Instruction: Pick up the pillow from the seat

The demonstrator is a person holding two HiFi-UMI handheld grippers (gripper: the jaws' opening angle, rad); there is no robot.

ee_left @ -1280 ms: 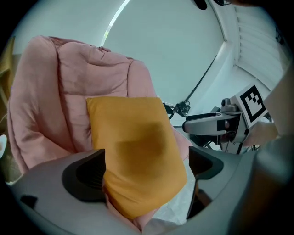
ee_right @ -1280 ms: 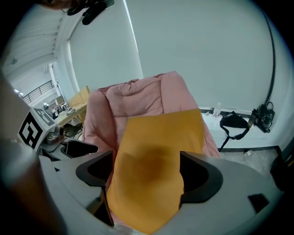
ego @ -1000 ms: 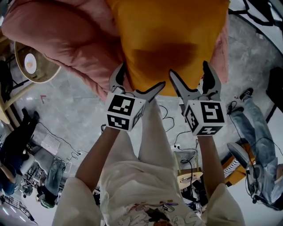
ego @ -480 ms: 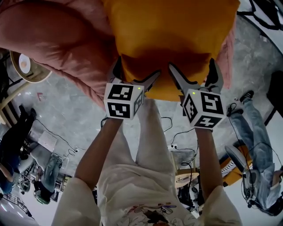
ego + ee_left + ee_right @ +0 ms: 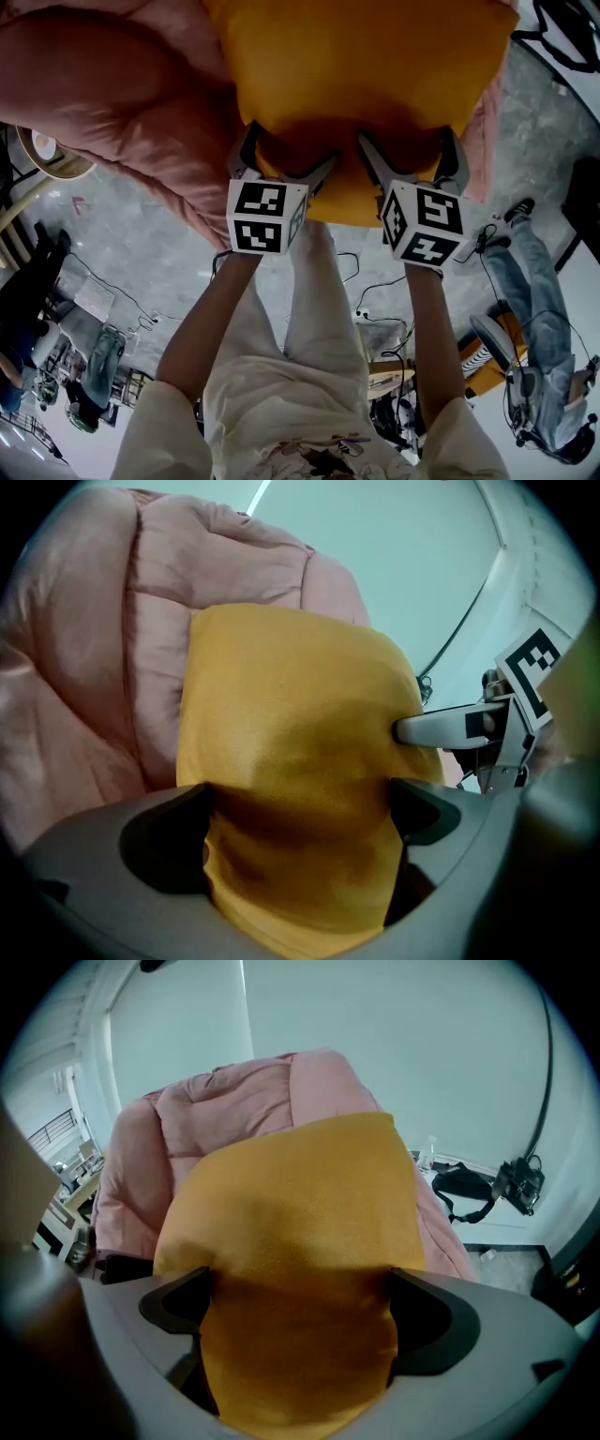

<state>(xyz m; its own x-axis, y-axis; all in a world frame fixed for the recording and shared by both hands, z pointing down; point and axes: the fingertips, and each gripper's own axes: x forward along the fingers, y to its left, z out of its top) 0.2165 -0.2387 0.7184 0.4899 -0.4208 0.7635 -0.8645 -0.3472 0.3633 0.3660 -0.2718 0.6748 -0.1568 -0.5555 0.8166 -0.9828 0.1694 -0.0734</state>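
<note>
Head camera: looks steeply down from above the orange pillow [image 5: 356, 75], close, with the left gripper [image 5: 286, 155] and right gripper [image 5: 410, 150] at the pillow's near edge. Each gripper camera sits just behind its own jaws, facing the pillow at very close range. The right jaws have just been opening, with the pillow between them. All three views share the pillow and the pink seat [image 5: 112, 94] behind it.
</note>
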